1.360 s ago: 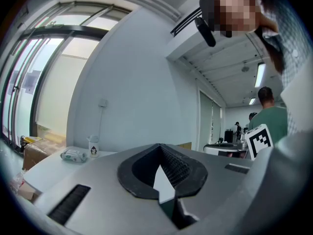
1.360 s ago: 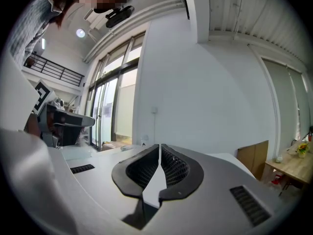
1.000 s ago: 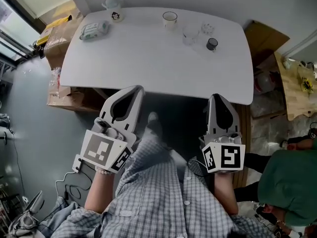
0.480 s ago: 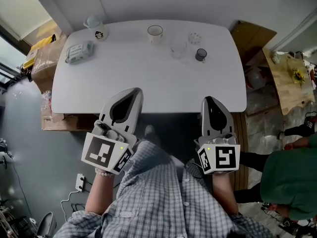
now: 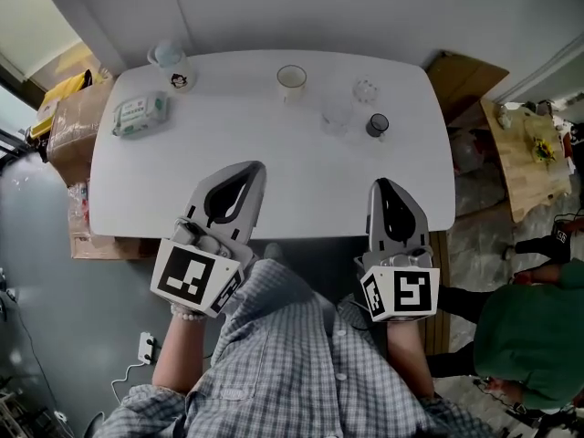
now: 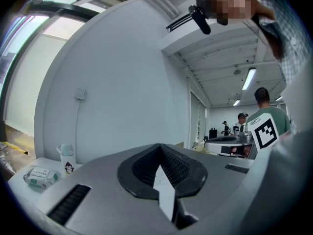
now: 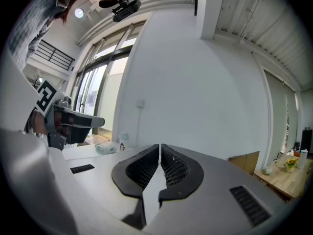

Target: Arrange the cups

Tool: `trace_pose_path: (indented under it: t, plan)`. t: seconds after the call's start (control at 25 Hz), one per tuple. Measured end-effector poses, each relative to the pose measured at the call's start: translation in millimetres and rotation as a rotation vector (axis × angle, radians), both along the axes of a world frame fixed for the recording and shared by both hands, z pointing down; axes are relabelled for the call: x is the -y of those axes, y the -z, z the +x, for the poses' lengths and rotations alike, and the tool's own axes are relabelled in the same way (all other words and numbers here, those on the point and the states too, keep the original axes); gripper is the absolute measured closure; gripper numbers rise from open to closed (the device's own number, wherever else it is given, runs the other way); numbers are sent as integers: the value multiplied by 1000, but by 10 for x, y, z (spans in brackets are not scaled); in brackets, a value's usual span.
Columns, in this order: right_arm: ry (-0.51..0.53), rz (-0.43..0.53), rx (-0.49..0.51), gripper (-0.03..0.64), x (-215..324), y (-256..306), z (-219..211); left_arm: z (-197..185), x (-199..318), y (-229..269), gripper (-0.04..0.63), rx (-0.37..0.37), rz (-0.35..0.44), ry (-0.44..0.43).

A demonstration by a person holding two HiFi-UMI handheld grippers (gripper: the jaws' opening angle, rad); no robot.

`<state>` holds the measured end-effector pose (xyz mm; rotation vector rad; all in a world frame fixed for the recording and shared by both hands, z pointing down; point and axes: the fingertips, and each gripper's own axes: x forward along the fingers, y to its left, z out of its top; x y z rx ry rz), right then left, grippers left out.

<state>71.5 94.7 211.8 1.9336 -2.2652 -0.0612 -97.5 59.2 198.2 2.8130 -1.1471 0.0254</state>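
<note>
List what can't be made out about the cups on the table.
Head view: the clear glass and the small clear cup are too small and see-through against the white table to tell upright from inverted.
Head view: the white cup and the dark cup are too small to show any contents.
Gripper views: the left gripper and the right gripper hide all four cups behind their own bodies.

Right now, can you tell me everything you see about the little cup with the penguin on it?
The penguin cup is small and white, with a black penguin picture on its side and a pale bluish top that looks like a lid. It looks like plastic. It stands upright on the white table, at the far left corner near the wall. Nothing else touches it. The wipes pack lies close by, but apart from it.
</note>
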Motion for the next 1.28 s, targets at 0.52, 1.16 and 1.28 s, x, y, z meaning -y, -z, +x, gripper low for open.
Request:
trace_pose_path:
  t: [0.52,1.16,1.28]
  plan:
    - [-57,-56,3,588,666,-276,-63,-31,650,-331,584,64,-47,-31]
    - [-29,-172,-35,588,1010,-667,75,73,1048,-735,584,84,-132,67]
    - [-37,-197,-48,586,1105,-770,174,133,1133,-821,584,110,-130,92]
